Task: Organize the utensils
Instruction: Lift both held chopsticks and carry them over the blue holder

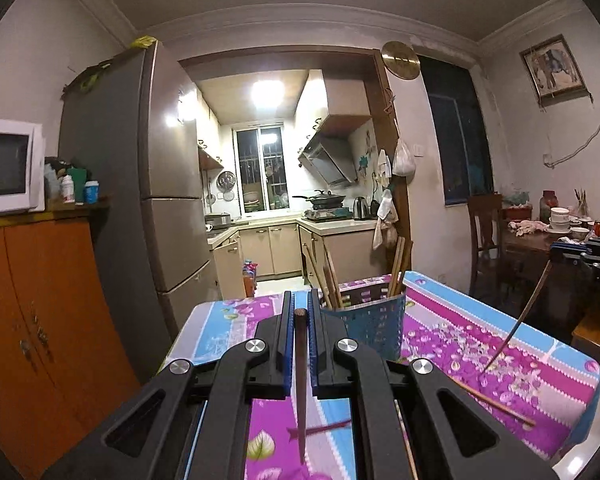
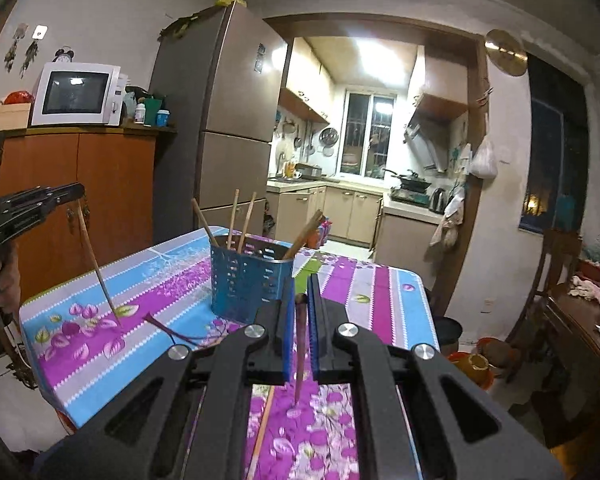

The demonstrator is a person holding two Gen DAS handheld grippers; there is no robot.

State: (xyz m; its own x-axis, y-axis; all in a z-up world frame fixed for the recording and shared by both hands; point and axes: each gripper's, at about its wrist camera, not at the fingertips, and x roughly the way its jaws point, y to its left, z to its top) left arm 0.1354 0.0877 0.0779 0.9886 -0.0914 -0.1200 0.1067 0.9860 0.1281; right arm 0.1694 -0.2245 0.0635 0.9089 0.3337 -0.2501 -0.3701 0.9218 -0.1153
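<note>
My left gripper (image 1: 300, 300) is shut on a dark brown chopstick (image 1: 300, 364), which hangs point-down over the flowered tablecloth (image 1: 452, 344). Just right of and beyond its fingertips stands the blue perforated holder (image 1: 374, 330) with several chopsticks in it. At the right edge of this view, the right gripper (image 1: 556, 251) holds a thin chopstick (image 1: 516, 330) slanting down to the cloth. In the right wrist view my right gripper (image 2: 300, 286) is shut on a dark chopstick (image 2: 300, 356), with the holder (image 2: 248, 280) ahead on the left. The left gripper (image 2: 78, 193) shows at the left with its chopstick (image 2: 96, 268).
Loose chopsticks lie on the cloth: a light one (image 1: 496, 400) (image 2: 264, 432) and a dark one (image 2: 172, 332). An orange cabinet (image 1: 40, 300) with a microwave (image 1: 8, 166) and a fridge (image 1: 140, 168) stand left. A wooden table with bowls (image 1: 560, 216) and a chair (image 1: 486, 236) stand right.
</note>
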